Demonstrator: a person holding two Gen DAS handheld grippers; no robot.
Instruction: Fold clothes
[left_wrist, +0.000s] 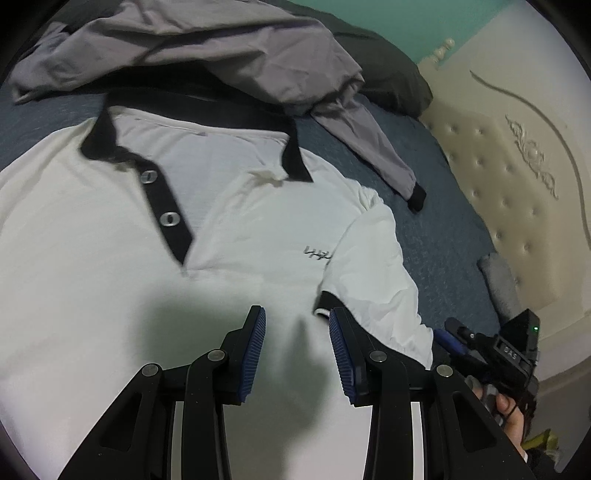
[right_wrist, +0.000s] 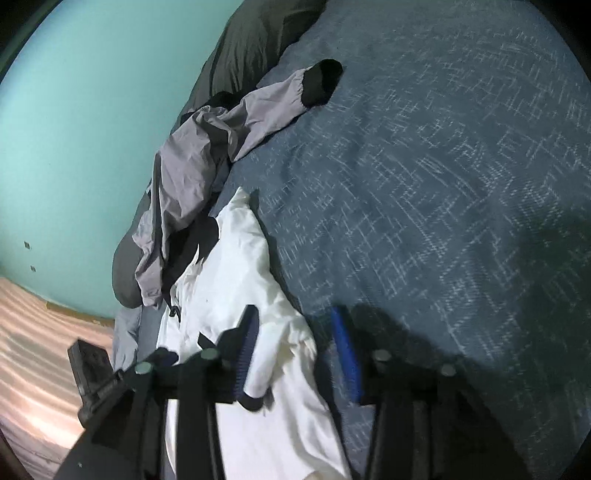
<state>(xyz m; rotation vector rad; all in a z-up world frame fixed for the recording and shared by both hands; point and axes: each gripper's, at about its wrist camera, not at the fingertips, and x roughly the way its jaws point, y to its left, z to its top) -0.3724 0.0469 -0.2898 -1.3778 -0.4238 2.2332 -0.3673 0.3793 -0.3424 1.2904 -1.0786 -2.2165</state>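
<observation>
On the bed (left_wrist: 436, 236): blue patterned cover under the clothes.
Polo shirt (left_wrist: 110, 258): white, black collar, spread flat front up, nearest the camera.
Grey jacket (left_wrist: 192, 48): crumpled beyond the shirt's collar, one black-cuffed sleeve trailing right.
Left gripper (left_wrist: 297, 350): jaws apart above the shirt's chest, holding nothing.
Right gripper (right_wrist: 295, 350): jaws apart, white sleeve (right_wrist: 273, 354) lying between them, not pinched.
</observation>
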